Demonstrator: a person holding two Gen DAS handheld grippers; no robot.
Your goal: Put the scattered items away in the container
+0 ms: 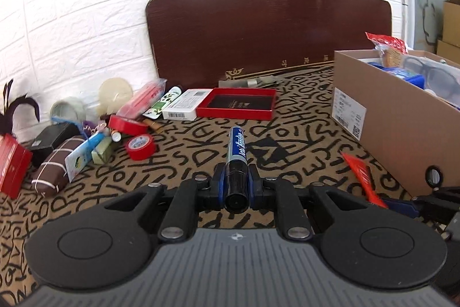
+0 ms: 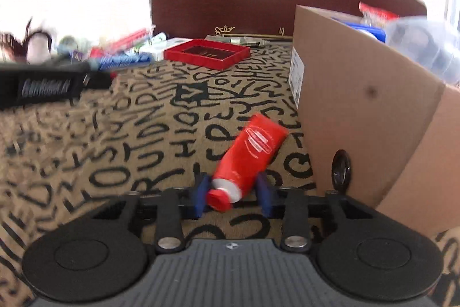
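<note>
The left gripper has its blue fingers pinching a blue-labelled marker by its black end, the barrel pointing away over the letter-patterned bench. The right gripper has its fingers closed against a red tube near its white collar and red cap, the tube slanting up to the right.

Just right of that tube stands the cardboard box, already holding a clear bottle and blue items. Across the bench, at the far middle, lies a red tray beside a white carton. At the far left sits a heap: red tape rolls, a brown pouch, a black box.
</note>
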